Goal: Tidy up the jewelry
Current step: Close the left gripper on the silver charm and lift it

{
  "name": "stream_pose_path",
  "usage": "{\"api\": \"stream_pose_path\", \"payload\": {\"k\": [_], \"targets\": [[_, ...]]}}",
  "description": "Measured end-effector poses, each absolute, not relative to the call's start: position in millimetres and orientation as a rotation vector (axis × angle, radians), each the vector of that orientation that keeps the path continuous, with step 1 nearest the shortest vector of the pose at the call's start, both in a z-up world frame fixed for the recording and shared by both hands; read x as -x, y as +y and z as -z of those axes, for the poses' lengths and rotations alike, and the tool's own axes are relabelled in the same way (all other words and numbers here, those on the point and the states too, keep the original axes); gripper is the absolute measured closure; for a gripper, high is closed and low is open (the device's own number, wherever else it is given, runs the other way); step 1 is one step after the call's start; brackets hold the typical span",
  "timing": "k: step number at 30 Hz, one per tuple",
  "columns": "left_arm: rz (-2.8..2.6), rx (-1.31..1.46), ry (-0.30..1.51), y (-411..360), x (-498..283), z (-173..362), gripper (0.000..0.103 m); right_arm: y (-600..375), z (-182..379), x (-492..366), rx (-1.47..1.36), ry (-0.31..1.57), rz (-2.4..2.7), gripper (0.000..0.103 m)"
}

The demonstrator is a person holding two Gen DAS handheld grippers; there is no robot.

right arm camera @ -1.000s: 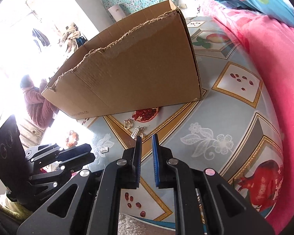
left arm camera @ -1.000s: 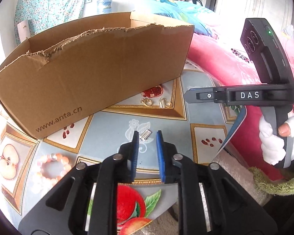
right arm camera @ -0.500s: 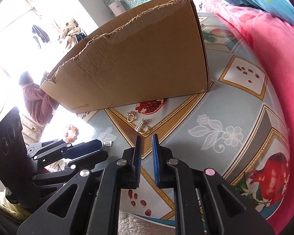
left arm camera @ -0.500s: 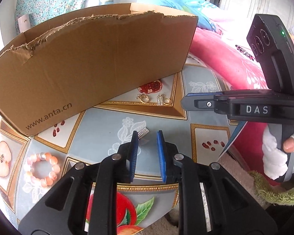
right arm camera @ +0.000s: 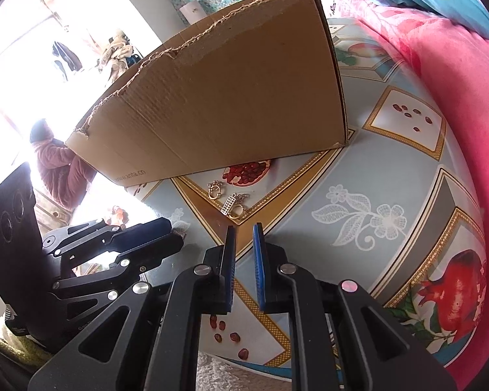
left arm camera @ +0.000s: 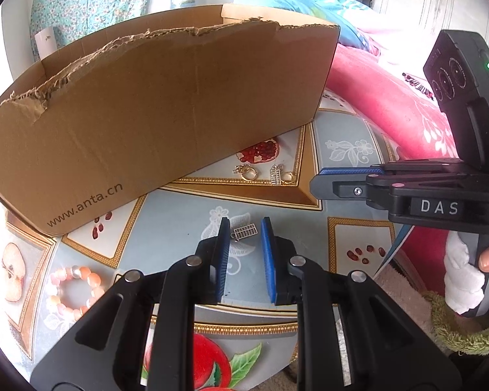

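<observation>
The small silver abacus-shaped charm lay flat on the patterned tablecloth, framed right between the blue pads of the left gripper — the pads stood apart, 1 on each side of it, with nothing clamped yet. Whether the tips already touched the cloth could not be told.

By my read, the step in hand was the pick of that charm. It looked thin and light, so the pads would likely need to come right down to the cloth and close evenly on its long edges; a high or lopsided squeeze risked flicking it away or pinching a fold of cloth.

Further out, 2 more gold-and-silver pieces waited near the printed pomegranate: a gold ring charm and a second abacus charm with a ring, both close to the foot of the cardboard box. The right gripper hung short of that pair, its pads parted by a narrow gap and holding nothing. A pink bead bracelet sat well off to the left on the cloth.

The box — open-topped, torn rim — seemed the likely destination, and its tall front wall would call for a clear lift over the edge.
</observation>
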State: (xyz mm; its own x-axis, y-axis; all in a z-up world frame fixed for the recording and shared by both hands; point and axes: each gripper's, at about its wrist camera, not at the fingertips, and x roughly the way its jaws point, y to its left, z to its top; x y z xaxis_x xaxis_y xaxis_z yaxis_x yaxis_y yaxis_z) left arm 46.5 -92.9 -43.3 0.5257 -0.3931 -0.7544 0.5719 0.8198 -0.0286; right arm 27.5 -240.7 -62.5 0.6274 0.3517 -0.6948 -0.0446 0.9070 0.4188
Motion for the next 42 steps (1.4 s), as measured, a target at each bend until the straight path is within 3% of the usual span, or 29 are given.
{"api": "stream_pose_path", "payload": {"k": [10, 14, 15, 23, 33, 36, 42], "targets": [[0.517, -0.270, 0.847, -105, -45, 42, 0.087, -240, 62, -28, -0.374, 0.863, -0.229, 0.092], [0.517, -0.271, 0.844, -113, -43, 43, 0.090, -239, 62, -28, -0.370, 0.860, -0.226, 0.092], [0.520, -0.268, 0.845, -113, -43, 44, 0.099, -239, 62, -28, -0.370, 0.859, -0.226, 0.092], [0.535, -0.252, 0.840, -109, -41, 45, 0.103, -238, 58, -28, -0.355, 0.851, -0.223, 0.092], [0.595, -0.227, 0.812, -103, -34, 39, 0.103, -239, 56, -29, -0.354, 0.848, -0.225, 0.092], [0.593, -0.246, 0.798, -103, -33, 37, 0.090, -239, 56, -30, -0.354, 0.849, -0.227, 0.092], [0.588, -0.293, 0.817, -106, -41, 45, 0.090, -237, 56, -30, -0.352, 0.851, -0.229, 0.092]]}}
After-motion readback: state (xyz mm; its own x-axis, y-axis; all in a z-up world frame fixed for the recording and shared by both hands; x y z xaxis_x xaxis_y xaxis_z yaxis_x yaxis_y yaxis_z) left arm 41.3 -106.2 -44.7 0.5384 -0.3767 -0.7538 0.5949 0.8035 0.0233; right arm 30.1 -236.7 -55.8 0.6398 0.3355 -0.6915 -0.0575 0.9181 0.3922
